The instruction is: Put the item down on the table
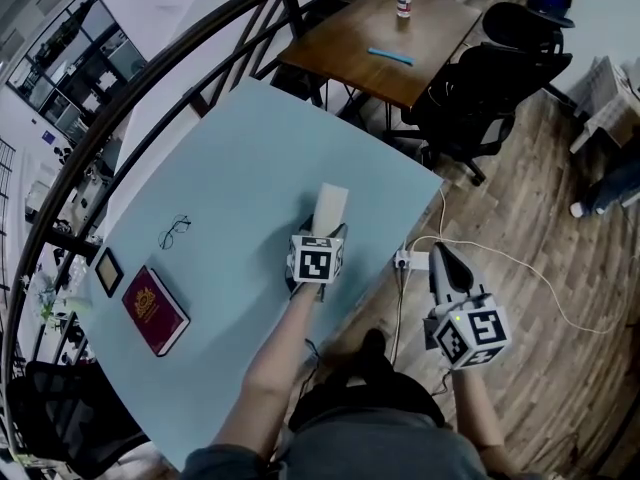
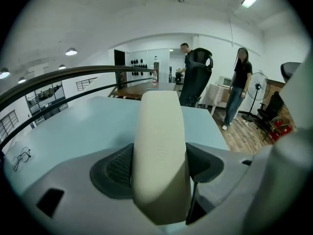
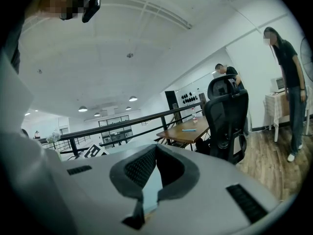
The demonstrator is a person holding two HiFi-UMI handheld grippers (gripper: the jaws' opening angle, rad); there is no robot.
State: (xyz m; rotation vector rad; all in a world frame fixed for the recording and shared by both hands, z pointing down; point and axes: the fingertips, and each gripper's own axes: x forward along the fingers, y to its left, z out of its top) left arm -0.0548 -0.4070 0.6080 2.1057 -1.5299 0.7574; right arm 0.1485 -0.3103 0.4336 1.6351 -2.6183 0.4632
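A large pale blue surface [image 1: 230, 168] fills the middle of the head view, tilted across the frame, with a dark curved railing along its far left side. Beyond it stand a wooden table [image 1: 370, 43] and a black office chair [image 1: 490, 88] on a wood floor.

My left gripper [image 1: 325, 233] reaches out over the near right part of the blue surface. Its jaws are closed around a cream case [image 1: 331, 206], smooth and oblong with rounded ends. In the left gripper view the case sits squeezed between the two dark pads and sticks out forward over the surface. I cannot tell whether its underside touches the top.

My right gripper [image 1: 446, 260] hangs off to the side, past the surface edge and above the floor. Its jaws are pressed together with nothing between them.

Well to the left of the case lie a dark red booklet [image 1: 155, 311], a small dark frame [image 1: 108, 271] and a pair of glasses [image 1: 174, 232].

By my reading, the set-down step is under way but not finished, since the case is in my grip. The next move calls for lowering the left gripper until the case rests flat on the bare blue area beneath it, then parting the jaws and drawing back without dragging the case along.
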